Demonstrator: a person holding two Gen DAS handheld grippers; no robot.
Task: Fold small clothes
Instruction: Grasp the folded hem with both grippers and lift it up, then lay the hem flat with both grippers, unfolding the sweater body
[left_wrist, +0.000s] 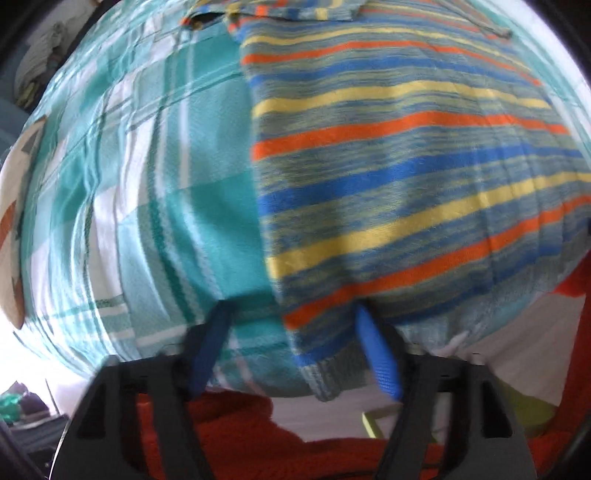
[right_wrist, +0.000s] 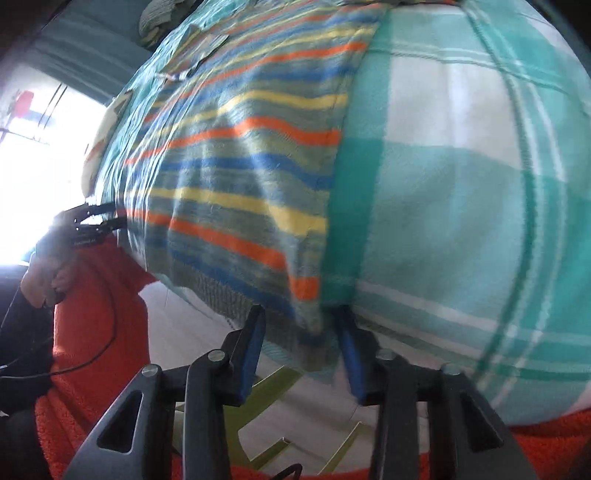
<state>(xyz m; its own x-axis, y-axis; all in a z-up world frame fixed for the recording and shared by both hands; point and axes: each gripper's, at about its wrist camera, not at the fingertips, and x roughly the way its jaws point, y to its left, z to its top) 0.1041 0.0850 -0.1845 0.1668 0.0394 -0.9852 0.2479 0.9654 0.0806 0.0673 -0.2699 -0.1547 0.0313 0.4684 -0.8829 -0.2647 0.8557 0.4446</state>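
Observation:
A small striped knit garment (left_wrist: 406, 177) in blue, yellow, orange and grey-green lies flat on a teal and white plaid cloth (left_wrist: 159, 192). My left gripper (left_wrist: 291, 314) is open, its blue pads (left_wrist: 380, 358) astride the garment's near left corner at the hem. In the right wrist view the same garment (right_wrist: 240, 177) fills the left half. My right gripper (right_wrist: 301, 321) is open, its pads (right_wrist: 251, 350) astride the garment's near right corner. The left gripper (right_wrist: 96, 218) shows at the far left edge of that view.
The plaid cloth (right_wrist: 461, 206) covers the work surface and hangs over its near edge. The person's orange-red fleece (right_wrist: 103, 295) is close below. A yellow-green frame (right_wrist: 258, 398) stands on the pale floor. A bright window (right_wrist: 33, 158) is to the left.

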